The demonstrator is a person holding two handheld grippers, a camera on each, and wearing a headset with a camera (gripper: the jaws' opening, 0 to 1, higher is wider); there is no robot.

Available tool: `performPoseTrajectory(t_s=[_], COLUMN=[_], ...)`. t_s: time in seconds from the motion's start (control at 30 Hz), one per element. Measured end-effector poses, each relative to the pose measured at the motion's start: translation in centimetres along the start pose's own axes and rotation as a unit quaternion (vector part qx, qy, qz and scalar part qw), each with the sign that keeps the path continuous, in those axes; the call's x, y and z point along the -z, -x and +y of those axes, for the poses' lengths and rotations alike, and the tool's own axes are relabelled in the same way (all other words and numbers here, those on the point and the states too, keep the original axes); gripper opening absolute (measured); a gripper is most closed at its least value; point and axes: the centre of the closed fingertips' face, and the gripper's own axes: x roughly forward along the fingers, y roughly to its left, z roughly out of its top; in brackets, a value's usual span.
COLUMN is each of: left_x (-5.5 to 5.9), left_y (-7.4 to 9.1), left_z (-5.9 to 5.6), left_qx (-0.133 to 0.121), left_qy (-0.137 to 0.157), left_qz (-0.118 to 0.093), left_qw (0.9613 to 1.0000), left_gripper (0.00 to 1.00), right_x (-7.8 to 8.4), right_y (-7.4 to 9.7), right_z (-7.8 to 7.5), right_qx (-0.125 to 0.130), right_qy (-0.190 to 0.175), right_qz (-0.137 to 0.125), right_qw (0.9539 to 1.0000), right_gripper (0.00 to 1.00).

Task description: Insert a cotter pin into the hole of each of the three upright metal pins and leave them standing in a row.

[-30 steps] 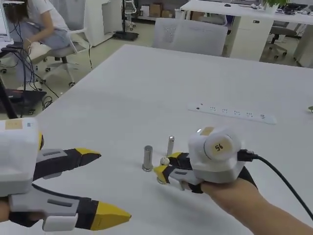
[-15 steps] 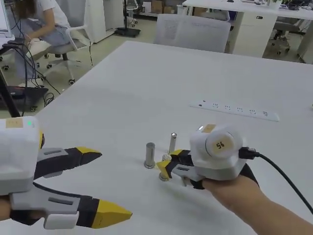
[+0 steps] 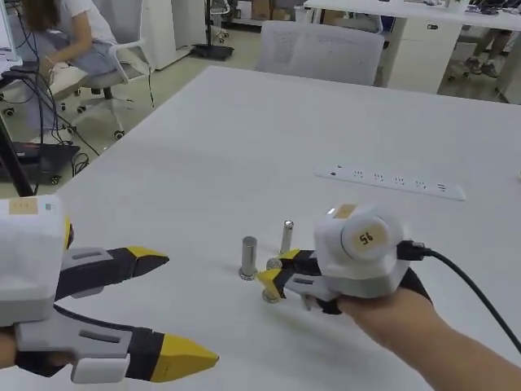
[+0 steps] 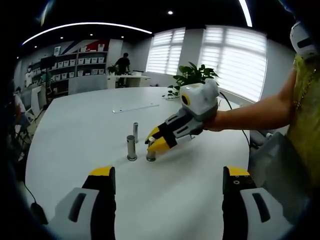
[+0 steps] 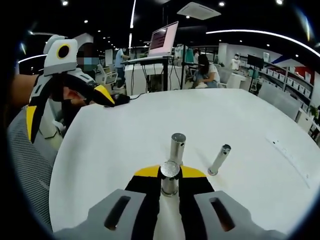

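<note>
Yellow-tipped, the left hand-held gripper point(image 3: 181, 309) sits near left above the white desk point(image 3: 244, 138), jaws wide apart. Further right, the left pin point(image 3: 248, 258) and far pin point(image 3: 286, 236) stand free. The right hand-held gripper point(image 3: 271, 281) is clamped on the near pin point(image 5: 170, 176).

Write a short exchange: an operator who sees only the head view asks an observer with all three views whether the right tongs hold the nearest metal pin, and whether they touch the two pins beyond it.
Operator: The right tongs partly cover the near pin from my angle. Is it gripped?
Observer: Yes. In the right gripper view the tongs are shut on it, and it stands upright between the yellow tips.
Operator: Do the tips touch either of the pins beyond?
Observer: No. In the left gripper view the second pin and the third pin both stand apart from the tips, with bare table between.
</note>
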Motion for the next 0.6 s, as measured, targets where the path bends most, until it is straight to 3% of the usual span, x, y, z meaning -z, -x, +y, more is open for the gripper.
performPoseTrajectory(t_s=[0.6], left_x=[0.2], left_y=[0.0], left_z=[-0.6], left_qx=[0.003], left_qy=[0.000], left_qz=[0.000], left_qw=[1.0000], left_gripper=[0.88], right_x=[0.0], right_y=[1.1], right_z=[3.1], right_qx=[-0.018], right_qy=[0.006], right_qz=[0.008], right_qw=[0.9998], right_gripper=[0.12])
